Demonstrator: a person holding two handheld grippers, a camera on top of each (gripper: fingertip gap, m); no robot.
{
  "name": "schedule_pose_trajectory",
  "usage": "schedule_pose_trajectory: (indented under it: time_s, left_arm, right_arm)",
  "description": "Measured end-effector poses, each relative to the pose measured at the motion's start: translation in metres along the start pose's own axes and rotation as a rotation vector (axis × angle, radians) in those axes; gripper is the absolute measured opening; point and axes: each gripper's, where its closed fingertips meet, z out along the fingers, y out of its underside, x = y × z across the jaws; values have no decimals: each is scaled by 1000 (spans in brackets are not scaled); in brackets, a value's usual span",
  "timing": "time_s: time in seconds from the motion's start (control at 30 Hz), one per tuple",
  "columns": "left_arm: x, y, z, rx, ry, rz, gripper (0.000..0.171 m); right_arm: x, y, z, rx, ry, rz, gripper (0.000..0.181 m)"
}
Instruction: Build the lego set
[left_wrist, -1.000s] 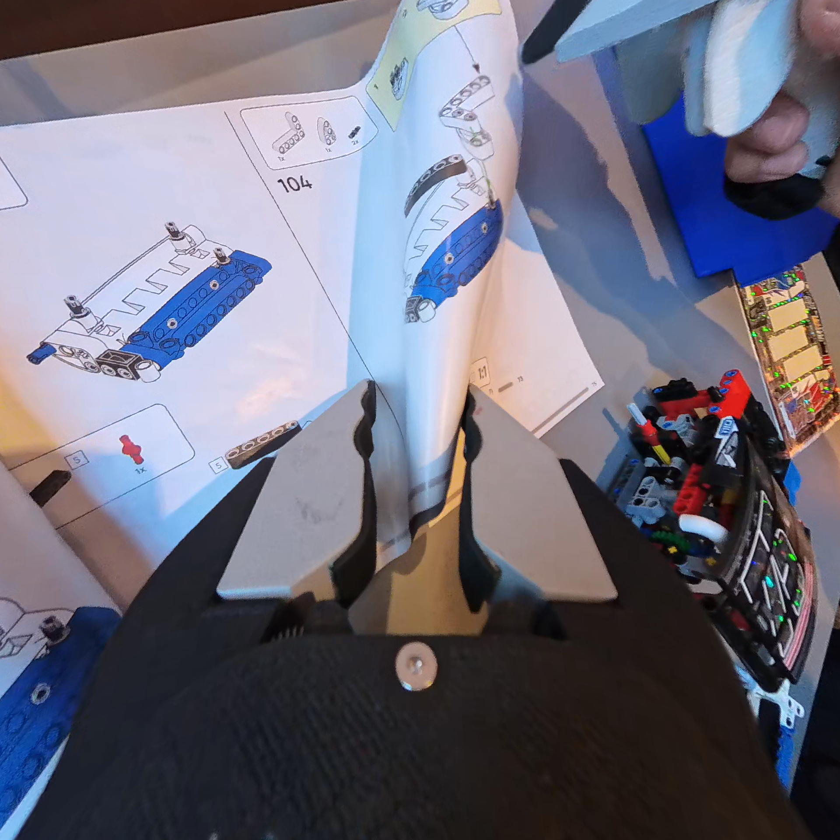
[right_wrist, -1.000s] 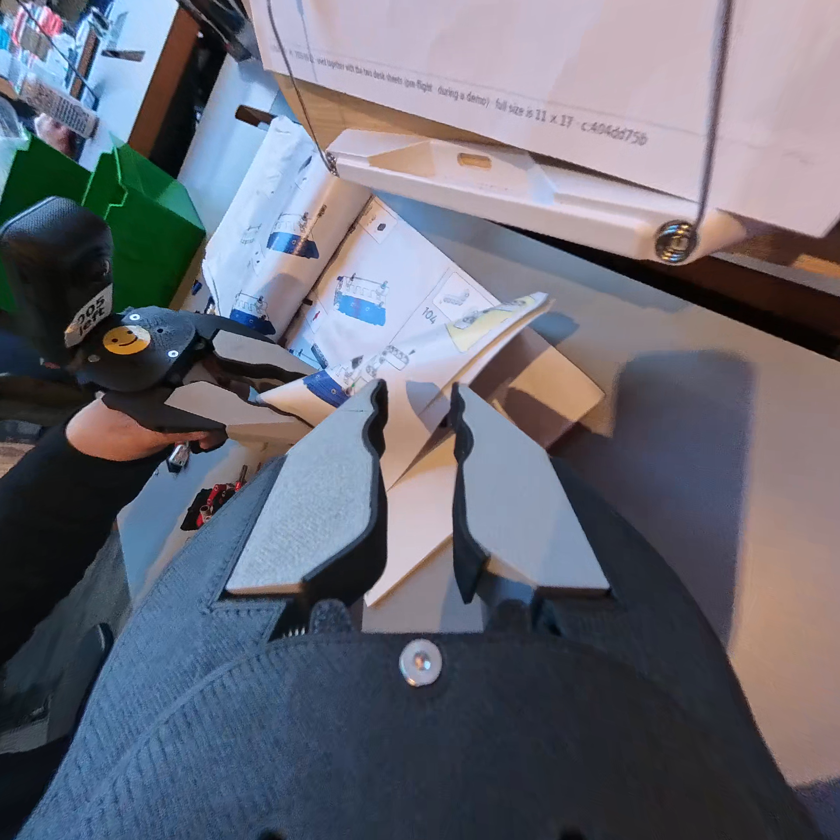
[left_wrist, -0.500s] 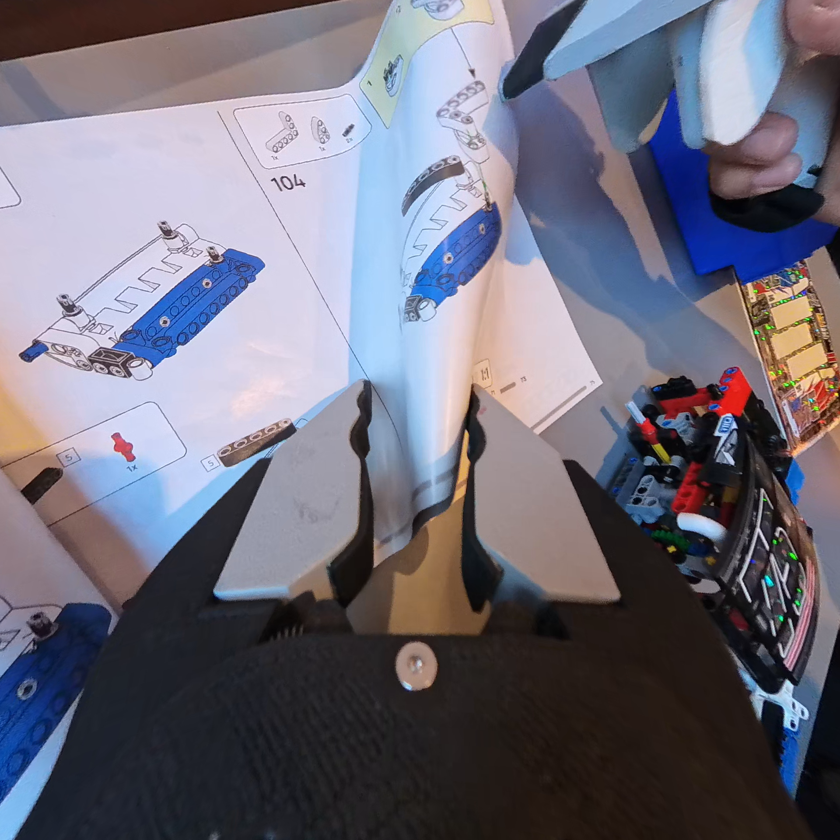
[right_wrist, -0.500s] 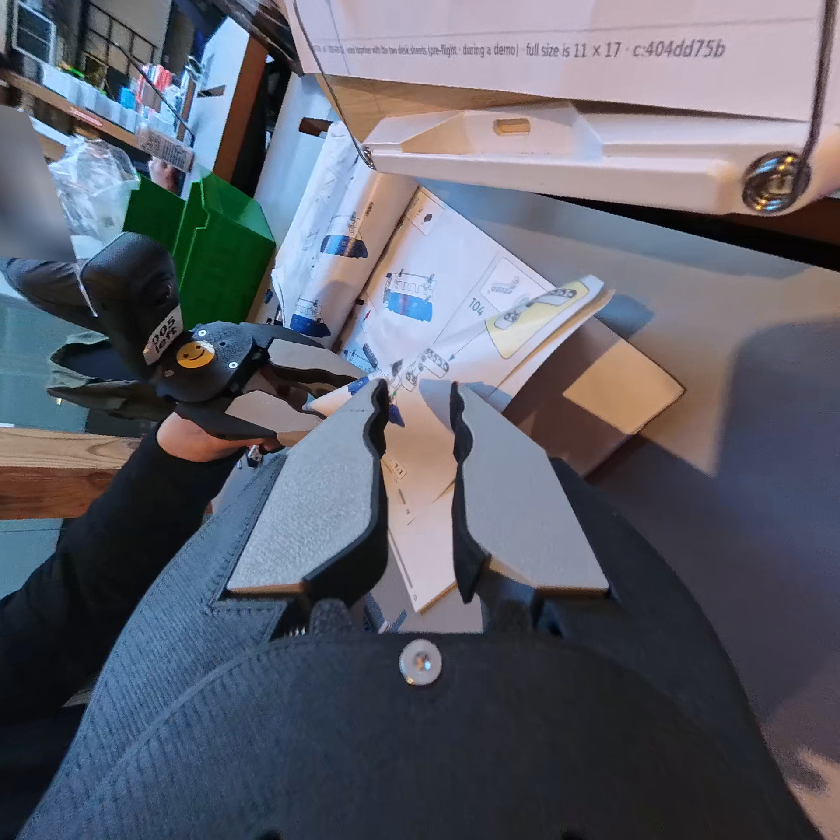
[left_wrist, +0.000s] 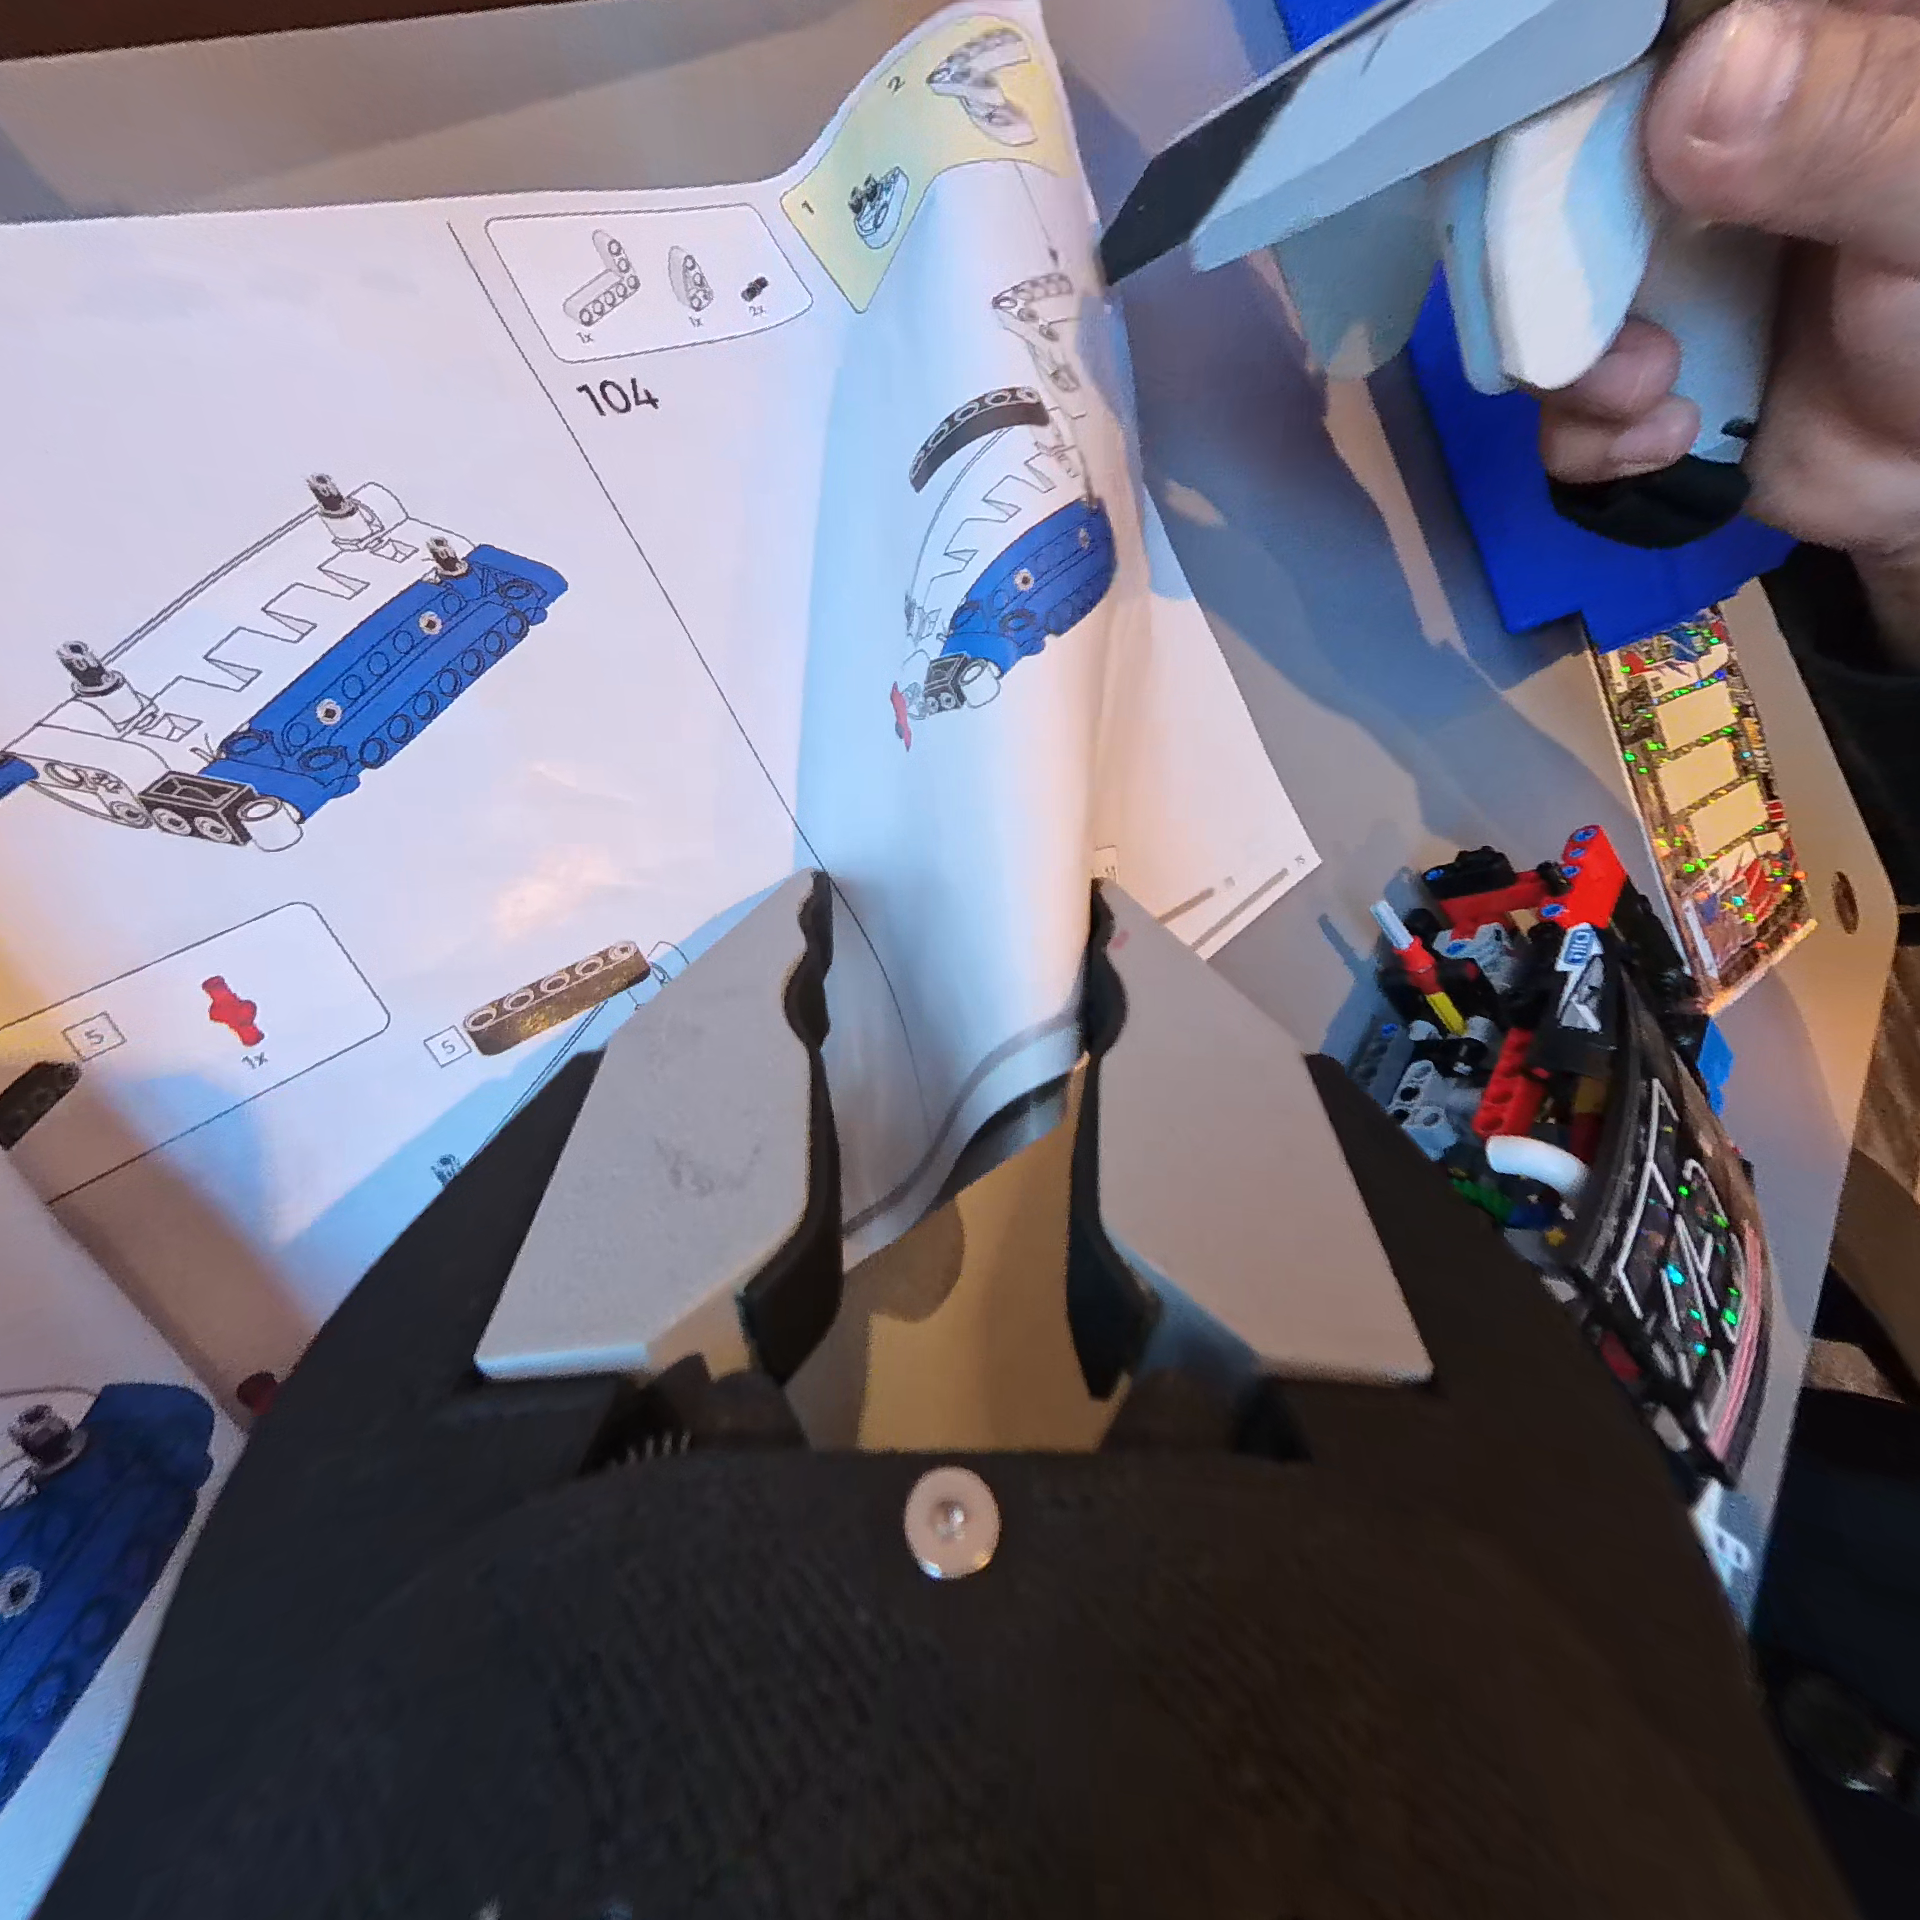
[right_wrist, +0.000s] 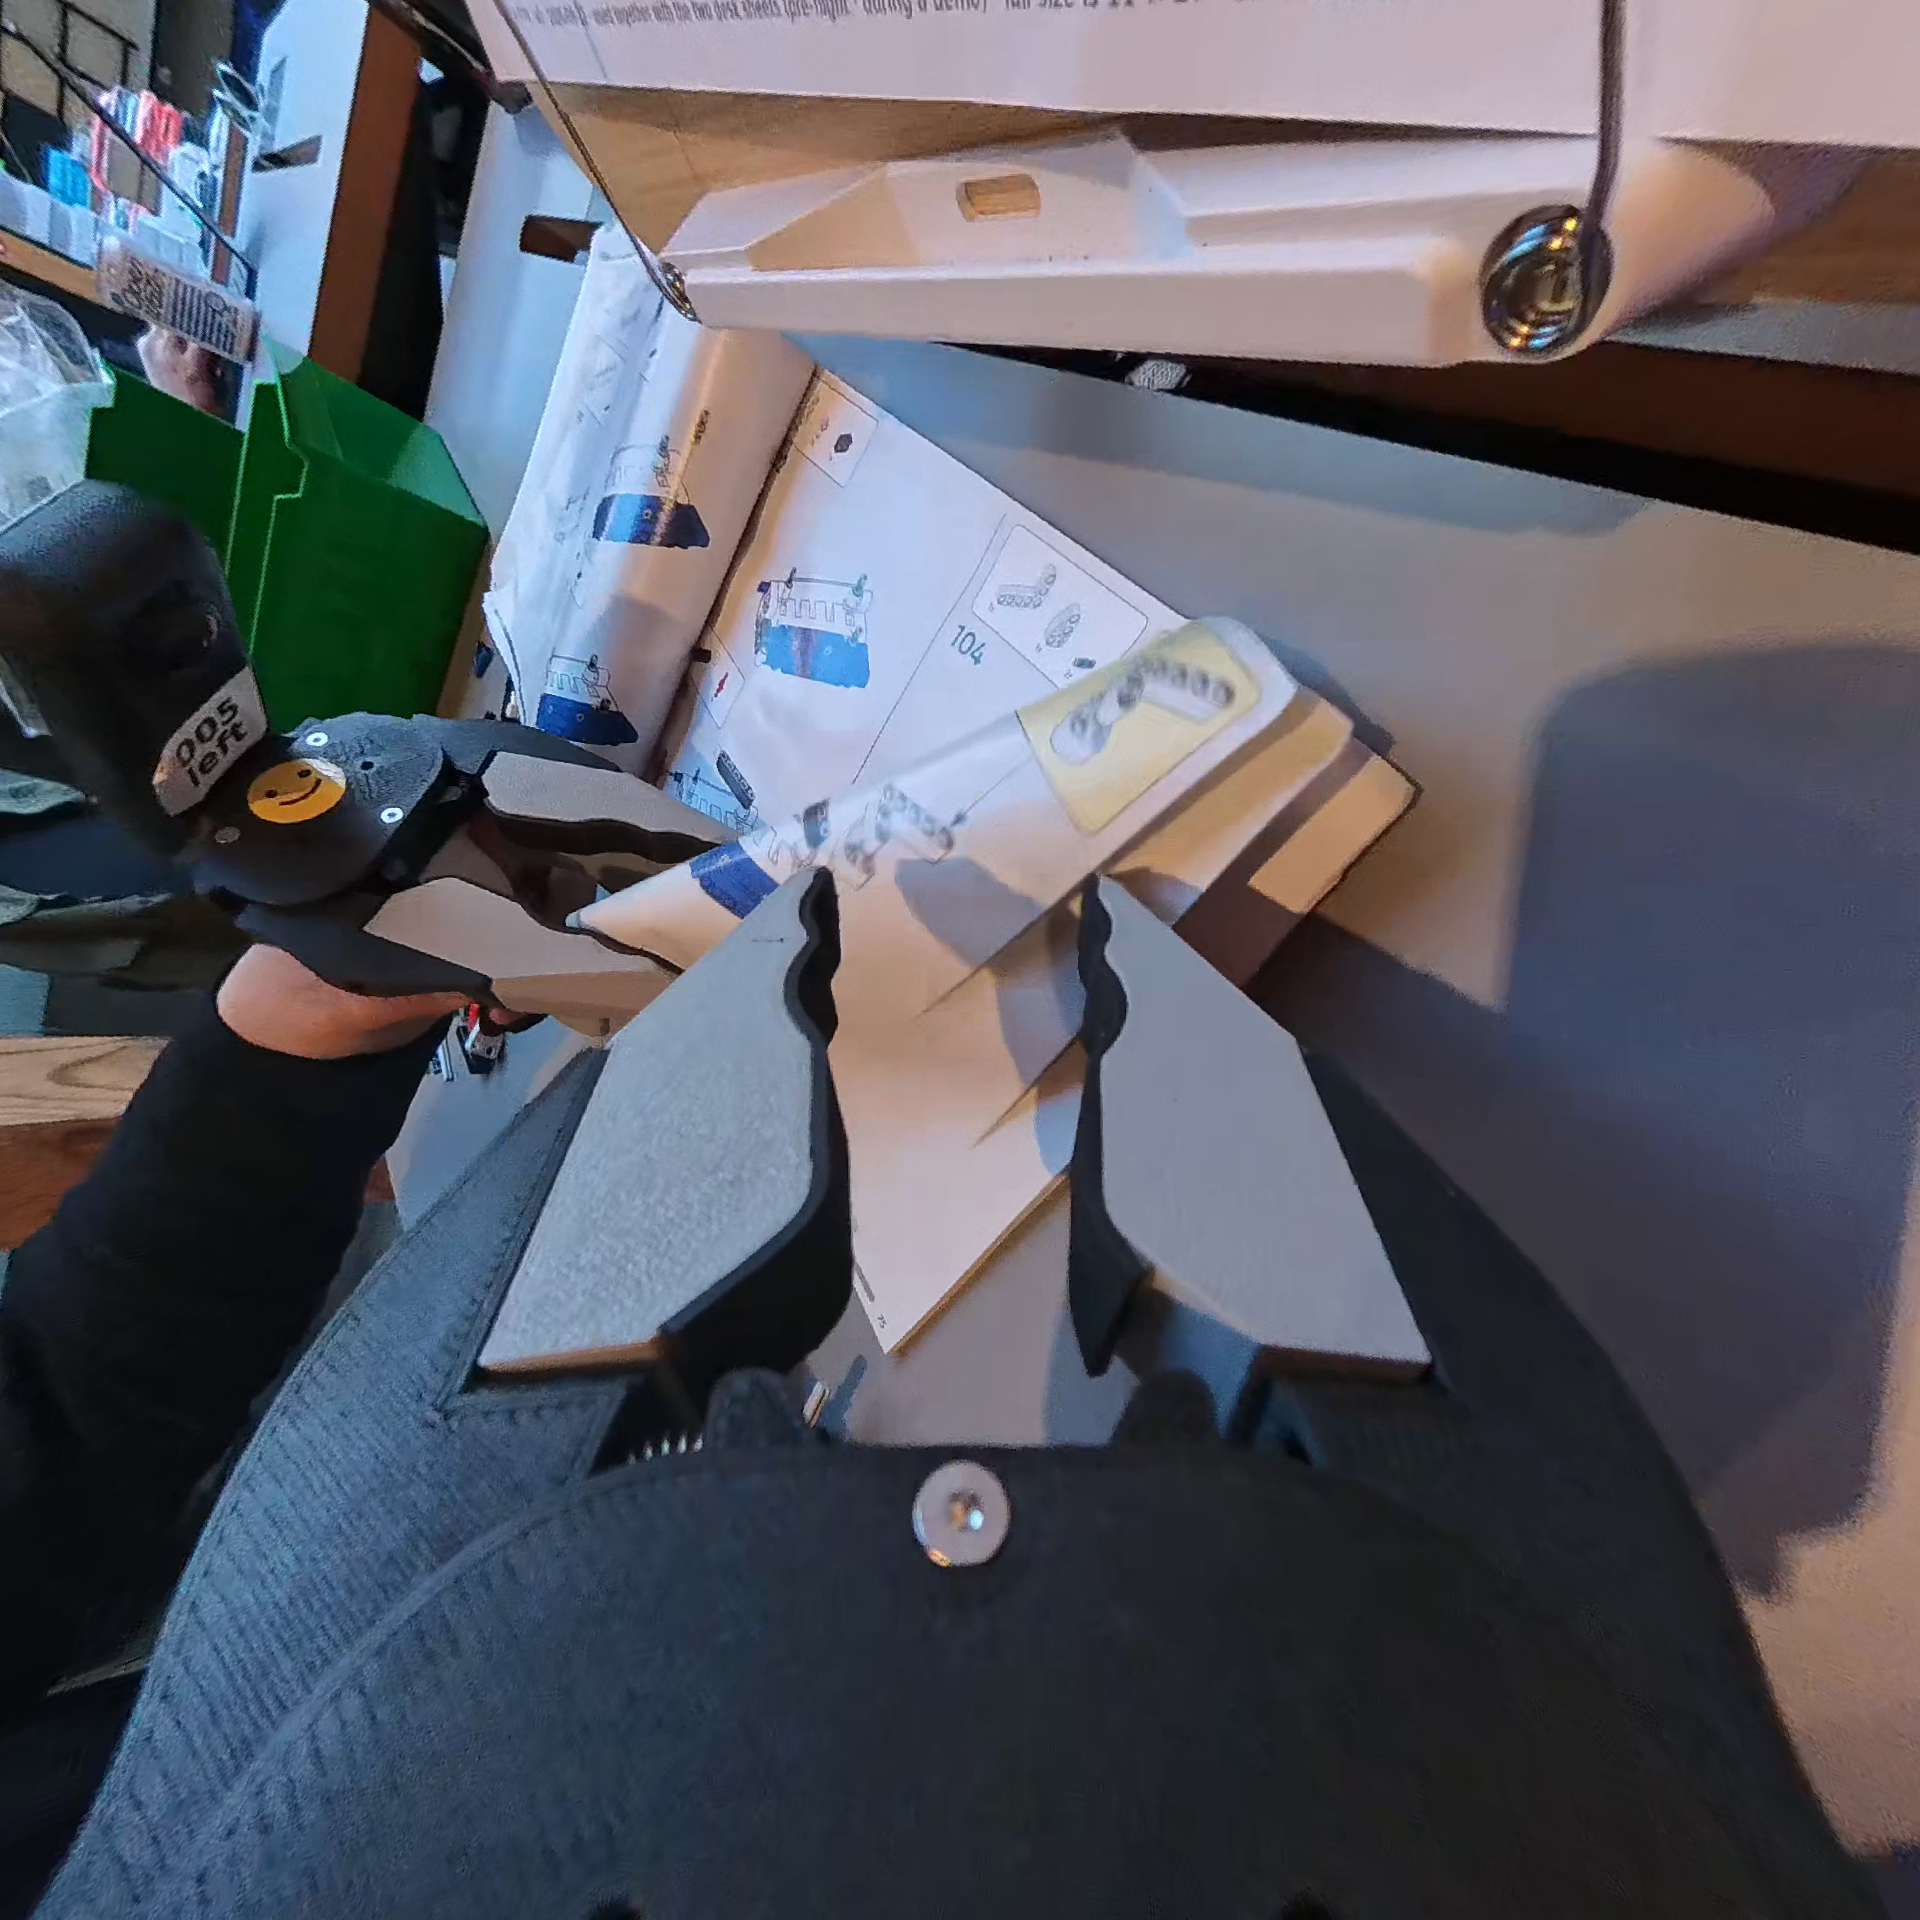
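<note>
- Left wrist view shows the instruction booklet (left_wrist: 436, 582) lying open on the grey counter (left_wrist: 1382, 748), its right-hand page (left_wrist: 997, 644) curled up off the stack toward the counter's right side.
- The left tongs (left_wrist: 956, 914) are spread, with the lower corner of that lifted page standing in the gap between the fingers; whether either finger presses the paper I cannot tell.
- In the right wrist view the right tongs (right_wrist: 956, 894) are also spread and hold nothing, hanging above the booklet's loose pages near the raised page's outer edge.
- The half-built lego model (left_wrist: 1558, 1091), black with red and sparkly stickered panels, sits near the counter's right edge, just beside the booklet; a sticker sheet (left_wrist: 1704, 790) and a blue bin (left_wrist: 1538, 499) lie behind it.
- A green bin (right_wrist: 343, 540) stands beyond the counter's far left side.
- Judged step: turning the page. To do it well, pinch only the one sheet near its free corner, sweep it over in an arc toward the spine, and press it flat without creasing.
</note>
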Motion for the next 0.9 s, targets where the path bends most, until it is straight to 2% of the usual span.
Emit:
schedule_pose_trajectory:
  time_s: [0.13, 0.33, 0.5, 0.53, 0.6, 0.67, 0.8, 0.87, 0.9]
  left_arm:
    - [-1, 0, -2, 5, 17, -20, 43]
    - [4, 4, -7, -11, 18, -2, 37]
    - [12, 3, -14, -17, -15, 57, 35]
    - [13, 3, -16, -16, -26, 69, 36]
    - [14, 3, -23, -9, -70, 121, 42]
    - [18, 8, -35, -19, -109, 209, 59]
    - [6, 12, -60, -4, -361, 435, 90]
    - [7, 10, -61, 7, -439, 510, 92]
    - [2, 6, -64, 17, -504, 522, 79]
  right_arm:
    - [-1, 5, -2, -3, -17, 13, 48]
    - [-26, 4, 1, 42, -198, 56, 38]
    - [-35, 6, 9, 16, -230, 21, 2]
    - [-39, 4, 10, 24, -241, 17, 0]
    - [-52, -2, 7, 48, -281, 12, 0]
    - [-66, -10, 2, 78, -322, 19, 0]
    - [-97, -29, -7, 124, -423, 40, 0]
    - [-111, -37, -3, 128, -450, 43, 0]
    - [-118, -39, 2, 123, -455, 41, 0]
